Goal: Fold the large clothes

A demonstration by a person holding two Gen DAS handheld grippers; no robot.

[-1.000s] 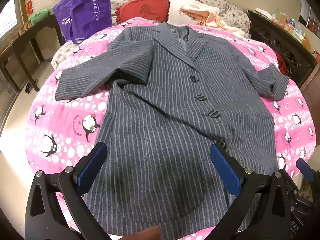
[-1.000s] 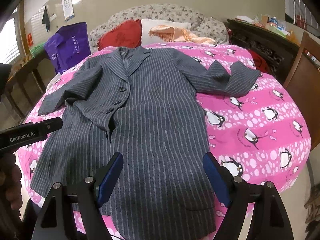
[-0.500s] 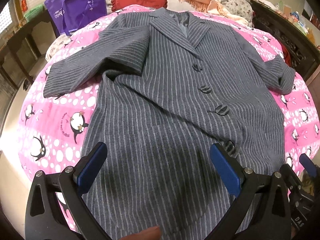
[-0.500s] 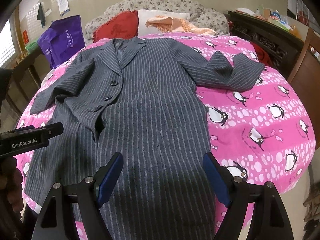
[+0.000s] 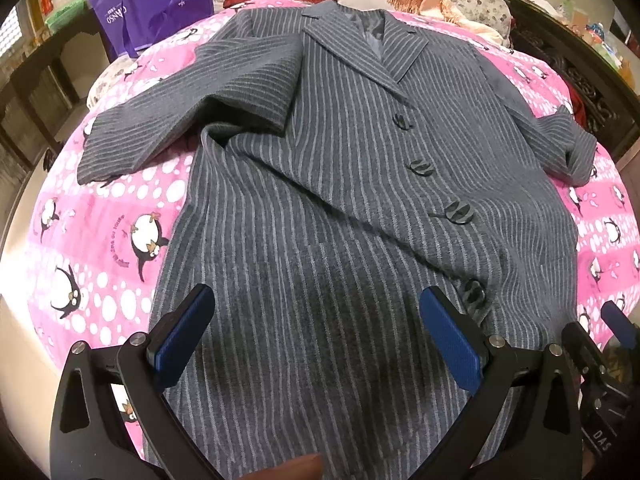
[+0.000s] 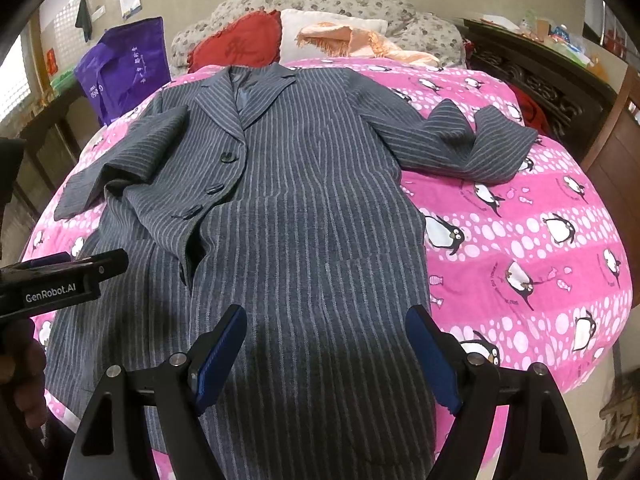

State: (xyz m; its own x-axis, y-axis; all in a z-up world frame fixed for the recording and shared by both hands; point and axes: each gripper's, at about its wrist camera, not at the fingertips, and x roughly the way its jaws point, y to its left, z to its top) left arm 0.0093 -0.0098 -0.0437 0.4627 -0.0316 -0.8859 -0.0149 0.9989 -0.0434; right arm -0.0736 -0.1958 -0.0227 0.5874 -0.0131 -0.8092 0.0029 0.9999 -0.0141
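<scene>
Two grippers hang above the lower half of a grey pinstriped coat (image 5: 328,208), which lies front-up and spread out on a pink penguin-print bedspread (image 5: 92,232). Left gripper (image 5: 316,340): jaws wide apart, blue pads clear of the cloth, nothing between them. Right gripper (image 6: 326,356): jaws likewise wide apart and empty, poised over the coat's right front panel. The coat's collar points toward the headboard. One sleeve (image 6: 464,140) lies out to the side with its cuff folded back; the other sleeve (image 5: 188,108) is bent across the chest. Four dark buttons (image 5: 458,212) run down the front.

Surroundings: a red cushion (image 6: 240,46), a white pillow (image 6: 296,32) draped with a peach fringed cloth (image 6: 360,42), and a floral headboard (image 6: 320,0) at the far end of the bed. A purple tote bag (image 5: 156,0) stands at the bed's far left. Dark carved wooden furniture (image 6: 532,76) lines the right side, its top cluttered with small items too blurred to identify.

Nothing lies on the coat itself. Its hem is cut off behind the gripper bodies in both views. In the right wrist view the left gripper's black body enters from the left edge, with part of a hand (image 6: 20,376) below it.
</scene>
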